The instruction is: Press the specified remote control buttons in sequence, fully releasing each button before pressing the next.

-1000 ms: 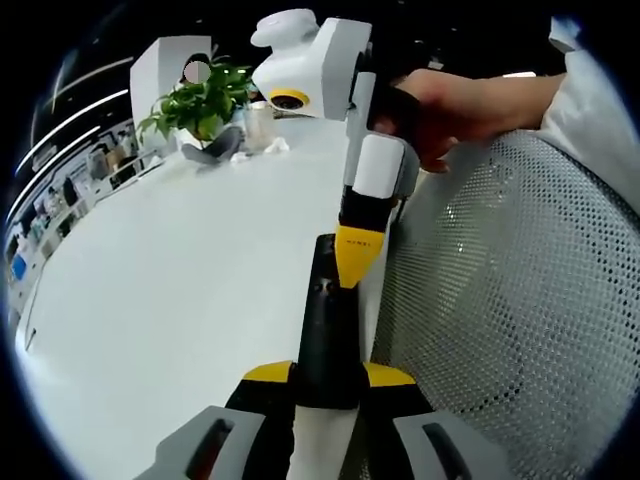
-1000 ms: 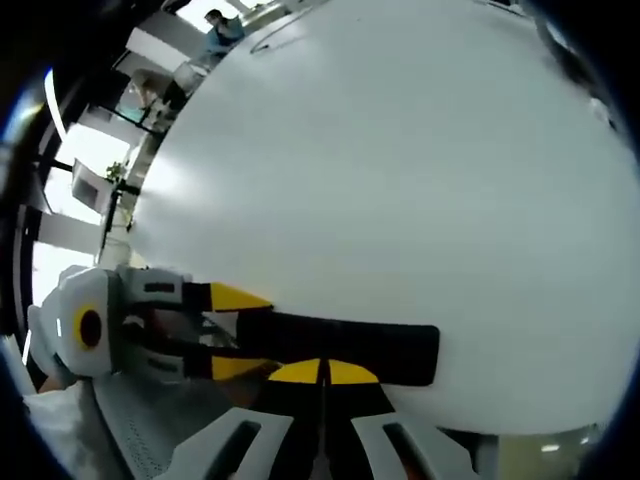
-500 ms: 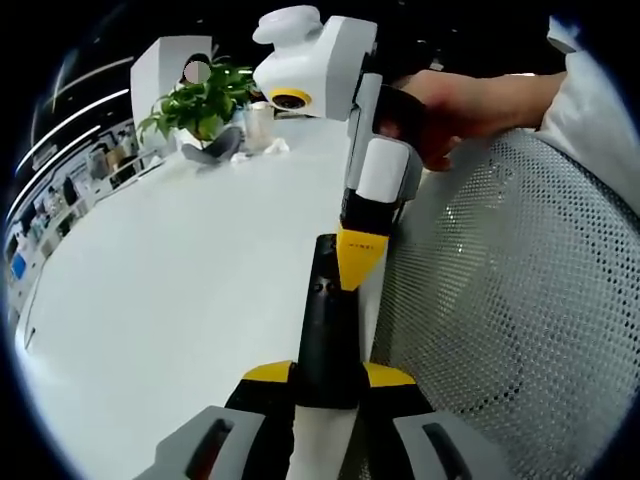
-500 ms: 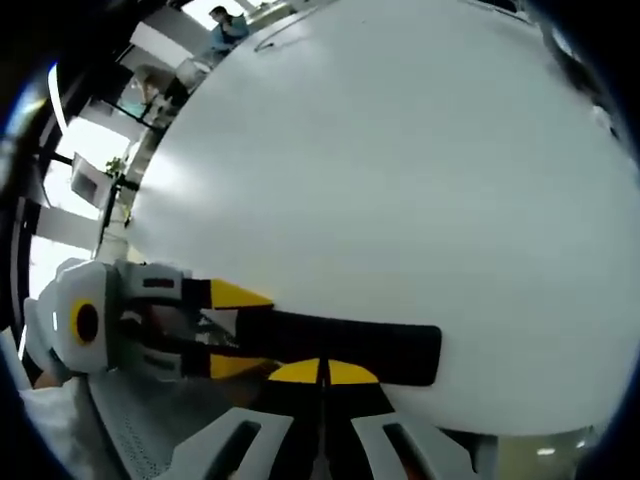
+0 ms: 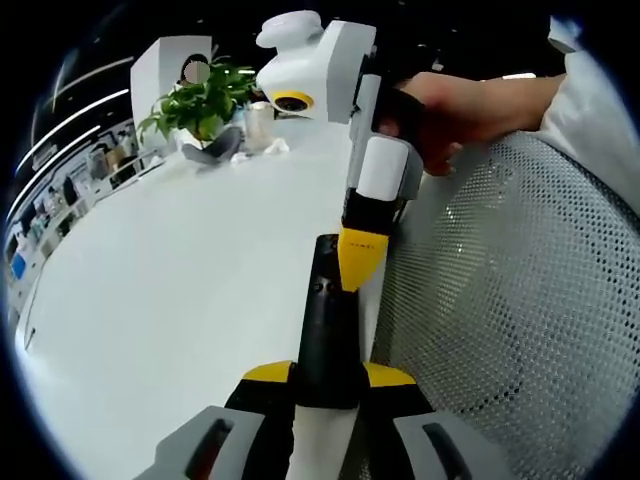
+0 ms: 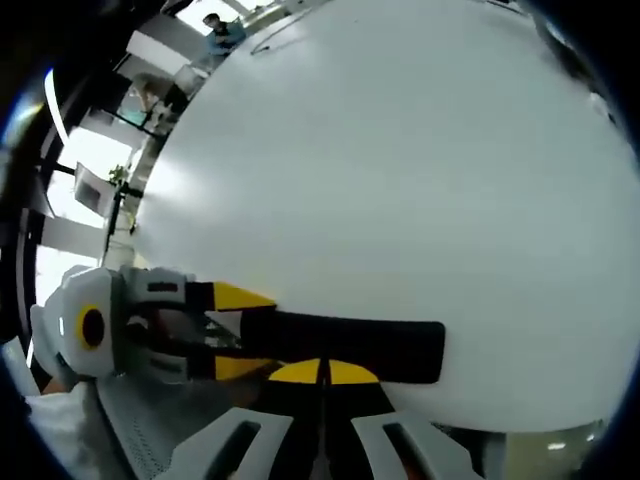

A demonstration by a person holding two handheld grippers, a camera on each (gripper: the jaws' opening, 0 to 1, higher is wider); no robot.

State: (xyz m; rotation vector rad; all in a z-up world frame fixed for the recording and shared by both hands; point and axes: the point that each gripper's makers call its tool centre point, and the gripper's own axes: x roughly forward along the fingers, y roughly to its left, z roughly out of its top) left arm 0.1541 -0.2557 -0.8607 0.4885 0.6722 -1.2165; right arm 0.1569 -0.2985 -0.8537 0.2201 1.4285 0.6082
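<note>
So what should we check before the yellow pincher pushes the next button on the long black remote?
1. Long black remote control clamped by the left gripper: ok.
2. Right gripper shut, its yellow tips on the remote: ok.
3. Last button fully released: cannot tell; the tips hide it.
4. Which button sits under the tips: cannot tell.
5. Remote in both views, over the white table: ok.
6. White mesh chair back close beside the remote, touching or not: cannot tell.

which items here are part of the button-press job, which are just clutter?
Job:
- long black remote control
- left gripper, clamped on its near end
- right gripper, shut yellow tips on its face

Clutter:
- green potted plant
- grey mesh chair back
- white table
</note>
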